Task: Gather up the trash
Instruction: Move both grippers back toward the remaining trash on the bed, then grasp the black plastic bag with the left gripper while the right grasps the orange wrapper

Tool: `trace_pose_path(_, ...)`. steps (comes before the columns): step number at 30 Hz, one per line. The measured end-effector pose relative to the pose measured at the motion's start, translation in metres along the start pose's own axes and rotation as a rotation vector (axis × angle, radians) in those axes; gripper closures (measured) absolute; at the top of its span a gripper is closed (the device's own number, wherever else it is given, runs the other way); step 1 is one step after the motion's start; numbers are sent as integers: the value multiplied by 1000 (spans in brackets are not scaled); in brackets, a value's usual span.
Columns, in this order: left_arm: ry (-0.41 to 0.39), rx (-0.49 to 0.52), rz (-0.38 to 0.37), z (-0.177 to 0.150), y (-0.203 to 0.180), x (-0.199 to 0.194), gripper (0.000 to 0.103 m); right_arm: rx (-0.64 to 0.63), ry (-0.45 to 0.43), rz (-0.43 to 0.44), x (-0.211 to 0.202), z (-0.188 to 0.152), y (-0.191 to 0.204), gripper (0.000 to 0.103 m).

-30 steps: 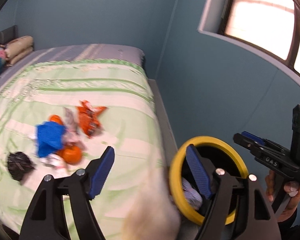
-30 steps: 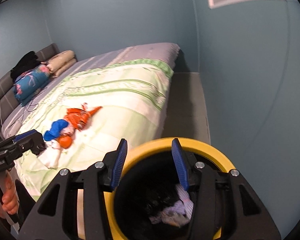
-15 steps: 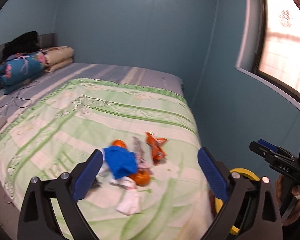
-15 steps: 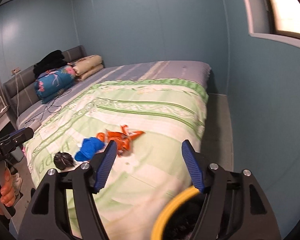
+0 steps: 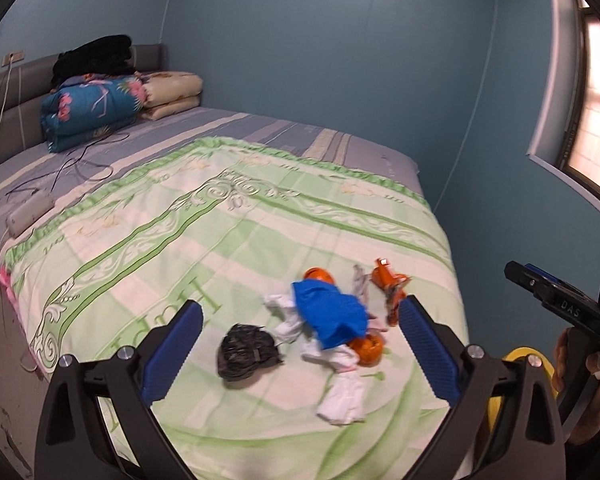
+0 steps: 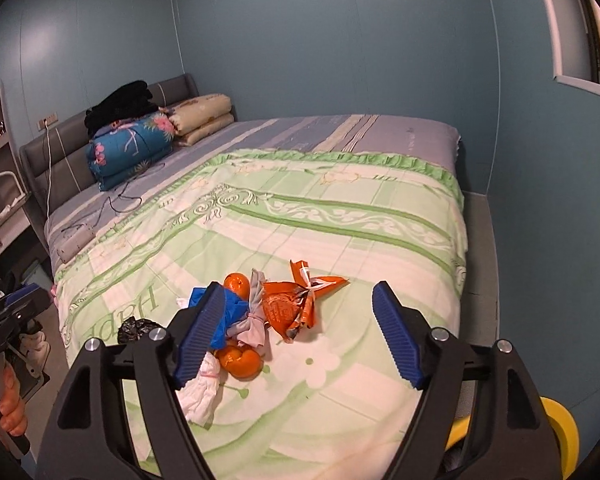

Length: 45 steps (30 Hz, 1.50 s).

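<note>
I am between drops, swinging both tongs from the bin back to the bed (image 5: 260,216) for the next piece of trash. My left tongs (image 5: 300,354) stand spread as wide as they go with nothing between them, and they have just been opening; my right tongs (image 6: 300,334) are also released and empty, their jaws having just been parting too. The trash lies in a heap near the foot corner of the bed: a blue wrapper (image 5: 332,314) in the middle, a crumpled black bag (image 5: 248,350) just left of it, white tissue (image 5: 342,398) on its near side, orange peel (image 5: 366,350) touching its near edge, and an orange foil packet (image 6: 290,306) on its right. The yellow-rimmed bin (image 6: 560,428) stands beside that same corner, low at the right. Next, I judge, I must lower each tongs over a separate piece, the black bag for the left and the foil packet for the right, and close on crushable stuff without snagging the quilt. A second ago both tongs hung over the bin's mouth, my left narrower and my right far narrower; now the bin has slid to the edge of both views and the heap sits ahead
</note>
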<state>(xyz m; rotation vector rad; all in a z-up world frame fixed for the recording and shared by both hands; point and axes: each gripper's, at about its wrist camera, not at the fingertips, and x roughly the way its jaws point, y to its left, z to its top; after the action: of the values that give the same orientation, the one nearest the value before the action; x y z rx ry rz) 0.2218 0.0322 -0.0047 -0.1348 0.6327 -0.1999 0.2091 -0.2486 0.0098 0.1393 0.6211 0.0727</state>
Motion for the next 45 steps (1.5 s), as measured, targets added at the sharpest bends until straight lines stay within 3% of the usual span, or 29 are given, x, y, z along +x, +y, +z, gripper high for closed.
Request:
trace_pose_path(21, 165, -106, 15, -48, 67, 99, 8, -63, 168, -96, 137, -26, 21, 31)
trace_pose_path(45, 286, -132, 18, -73, 75, 172, 9, -98, 252, -211, 204, -33, 21, 32)
